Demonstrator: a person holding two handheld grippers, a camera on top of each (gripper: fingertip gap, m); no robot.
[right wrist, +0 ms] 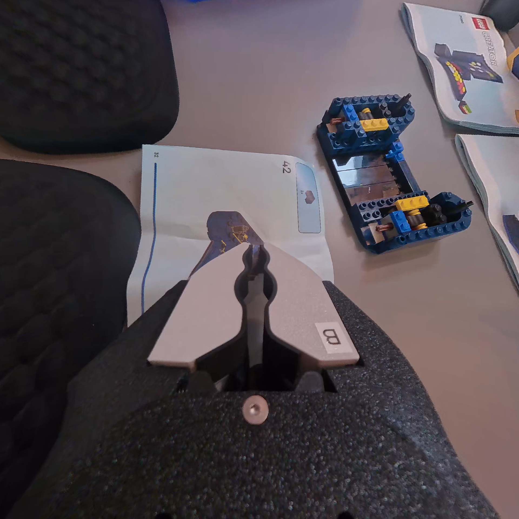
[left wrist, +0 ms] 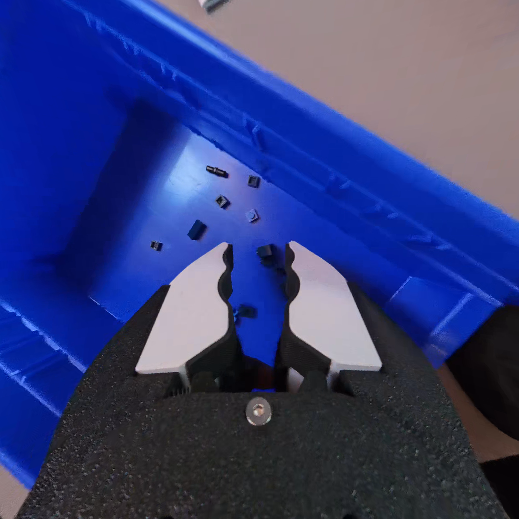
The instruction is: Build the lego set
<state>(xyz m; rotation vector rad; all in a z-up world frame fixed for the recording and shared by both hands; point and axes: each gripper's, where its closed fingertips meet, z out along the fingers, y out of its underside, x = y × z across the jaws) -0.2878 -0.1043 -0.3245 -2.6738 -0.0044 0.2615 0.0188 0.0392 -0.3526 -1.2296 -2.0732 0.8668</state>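
While bin (left wrist: 84,140) fills left view, right shows model (right wrist: 393,174).

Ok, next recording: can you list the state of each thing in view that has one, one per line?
Left gripper: open over the bin floor, holding nothing.
Right gripper: nearly shut above the sheet; grasp unclear.
Blue plastic bin: tilted in view, a few small dark bricks scattered loose inside.
Printed instruction sheet: flat, creased.
Blue-and-yellow brick model: partly built, open-topped.
Instruction booklets: closed.
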